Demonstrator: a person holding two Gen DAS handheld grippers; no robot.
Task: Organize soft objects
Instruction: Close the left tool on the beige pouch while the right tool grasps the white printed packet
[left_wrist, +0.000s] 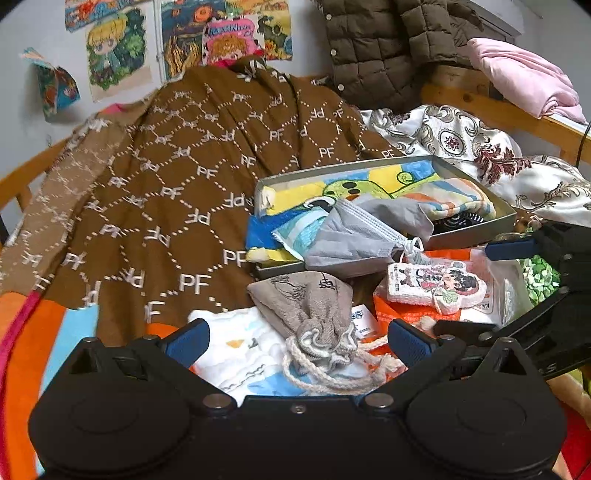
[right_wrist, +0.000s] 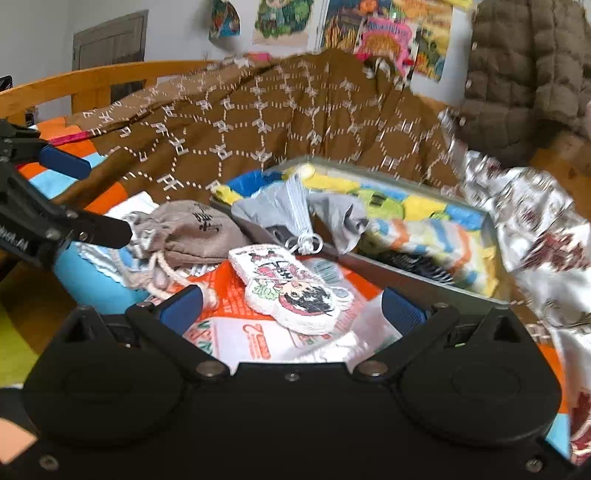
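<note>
A grey metal tray (left_wrist: 476, 227) on the bed holds a colourful towel (left_wrist: 373, 184) and a grey face mask (left_wrist: 354, 236) that hangs over its front rim. A taupe drawstring pouch (left_wrist: 314, 306) lies on a white cloth (left_wrist: 243, 350) between the open fingers of my left gripper (left_wrist: 299, 341). A flat white cartoon-printed sponge (right_wrist: 291, 291) lies on an orange and white plastic bag (right_wrist: 236, 332), between the open fingers of my right gripper (right_wrist: 291, 306). The tray (right_wrist: 424, 273), mask (right_wrist: 332, 214) and pouch (right_wrist: 192, 232) also show in the right wrist view.
A brown PF-patterned blanket (left_wrist: 177, 184) covers the bed behind. A white floral quilt (left_wrist: 480, 147), a brown puffer jacket (left_wrist: 388, 48) and a pink cloth (left_wrist: 524, 77) lie at the back right. A wooden bed rail (right_wrist: 92, 81) runs behind.
</note>
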